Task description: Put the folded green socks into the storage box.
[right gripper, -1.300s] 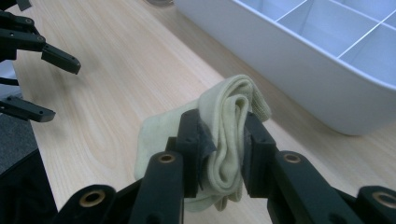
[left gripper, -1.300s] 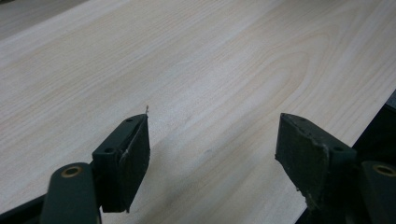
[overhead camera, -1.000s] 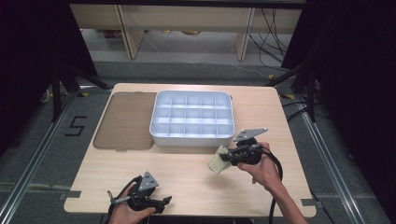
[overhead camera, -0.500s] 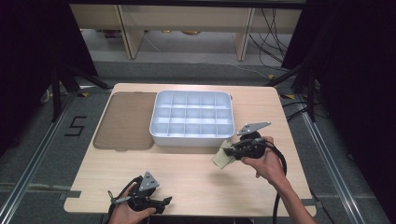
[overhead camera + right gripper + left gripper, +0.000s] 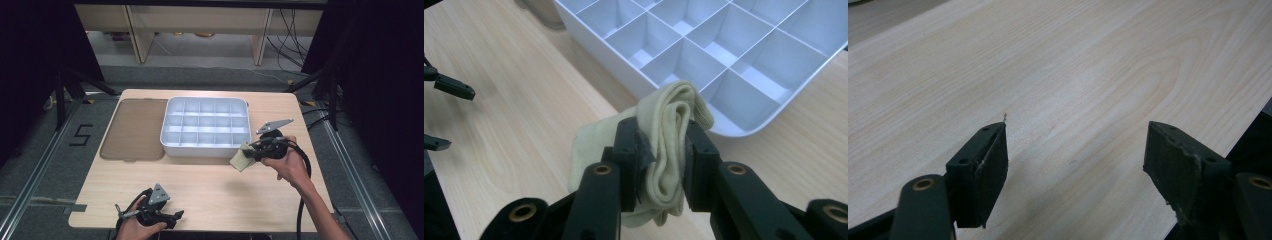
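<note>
- A pale wooden table (image 5: 210,185) stands on grey floor amid dark surroundings, bearing a white divided tray (image 5: 206,127) and a brown mat (image 5: 132,129).
- The right gripper (image 5: 663,150) clamps a folded cream cloth (image 5: 669,145) beside the tray's near corner.
- The left gripper (image 5: 1075,155) rests at the near edge, jaws apart.

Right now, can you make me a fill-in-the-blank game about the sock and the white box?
1. The right gripper is squeezing a pale yellow ____.
2. The left gripper has its jaws ____ and holds nothing.
3. Every compartment of the white box is ____.
4. The brown mat lies on the box's ____ side in the high view.

Missing words: sock, open, empty, left
</note>
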The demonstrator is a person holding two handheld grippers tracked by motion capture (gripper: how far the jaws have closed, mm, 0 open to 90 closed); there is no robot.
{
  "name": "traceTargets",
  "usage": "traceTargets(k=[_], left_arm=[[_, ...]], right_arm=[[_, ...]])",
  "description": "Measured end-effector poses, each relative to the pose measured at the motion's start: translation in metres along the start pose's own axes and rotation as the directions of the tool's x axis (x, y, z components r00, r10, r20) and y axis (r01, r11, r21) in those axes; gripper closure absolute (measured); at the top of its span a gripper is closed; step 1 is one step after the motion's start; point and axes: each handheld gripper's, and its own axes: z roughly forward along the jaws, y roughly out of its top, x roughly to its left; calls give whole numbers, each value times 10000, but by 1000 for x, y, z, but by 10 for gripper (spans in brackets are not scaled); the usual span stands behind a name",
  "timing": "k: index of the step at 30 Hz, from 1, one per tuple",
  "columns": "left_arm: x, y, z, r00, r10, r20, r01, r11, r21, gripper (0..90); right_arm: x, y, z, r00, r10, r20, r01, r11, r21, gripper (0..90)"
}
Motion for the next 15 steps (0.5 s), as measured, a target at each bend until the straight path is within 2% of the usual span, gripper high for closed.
traceTargets(k=[3,5,7,8,10,11,12,14,15], left_arm=[[0,0,0,10000,29,-2,-29,10000,18,252],[1,0,0,9999,77,-74,-77,9999,66,251],[1,0,0,10000,42,-72,-42,10000,40,251],[1,0,0,10000,75,4,-75,10000,49,251],[0,0,0,10000,24,-8,-24,10000,20,251],[1,0,0,9999,75,-85,-75,10000,63,251],[1,0,0,9999,88,-88,-87,9999,80,250],[1,0,0,9998,191,-113,-190,9997,133,250],[1,0,0,9998,178,-110,-177,9998,106,250]], right_arm=[[-2,5,-1,10000,90,17,-90,9999,-91,731],[-6,8,-3,9996,-215,209,216,9998,-49,731],[-8,12,-4,9998,-112,176,112,9999,2,731],[-7,15,-6,9997,166,187,-167,9998,73,730],[-9,19,-6,9995,150,291,-150,9999,26,730],[-12,21,-7,9990,-122,429,124,9999,-45,731],[-12,23,-7,9992,105,383,-105,9999,-3,731],[-14,28,-8,9986,164,493,-165,9999,25,731],[-17,30,-7,9979,-76,636,81,9999,-79,731]])
